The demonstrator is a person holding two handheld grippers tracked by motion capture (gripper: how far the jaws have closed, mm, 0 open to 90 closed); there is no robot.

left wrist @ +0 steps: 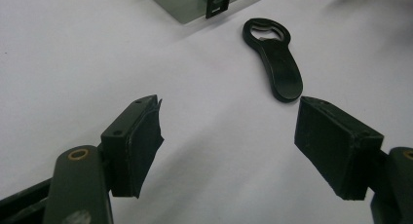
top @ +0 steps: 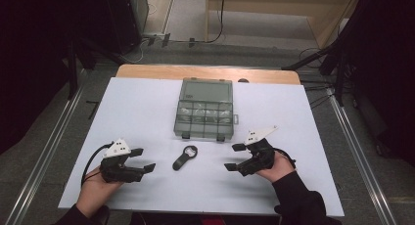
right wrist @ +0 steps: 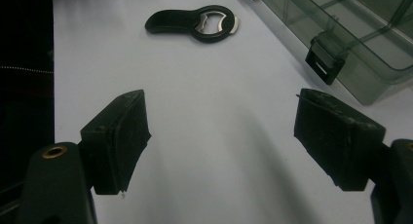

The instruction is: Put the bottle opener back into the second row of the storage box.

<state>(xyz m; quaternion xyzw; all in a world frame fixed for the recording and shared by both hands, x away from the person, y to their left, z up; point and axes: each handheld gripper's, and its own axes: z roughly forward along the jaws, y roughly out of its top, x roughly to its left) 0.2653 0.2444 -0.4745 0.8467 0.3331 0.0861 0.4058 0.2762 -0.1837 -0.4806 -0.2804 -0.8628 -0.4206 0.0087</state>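
A flat black bottle opener [top: 184, 158], with a rounded paddle handle and a ring head lined in shiny metal, lay on the smooth matte white table [top: 147, 112], between the two grippers and just in front of a shallow smoky-grey translucent plastic organiser case [top: 204, 109] with moulded compartments and black clip latches. The left gripper [top: 144, 159] and the right gripper [top: 232, 157] rested near the table's front edge, each with its blocky black rubber-padded jaws spread wide, holding nothing, well apart from the opener.
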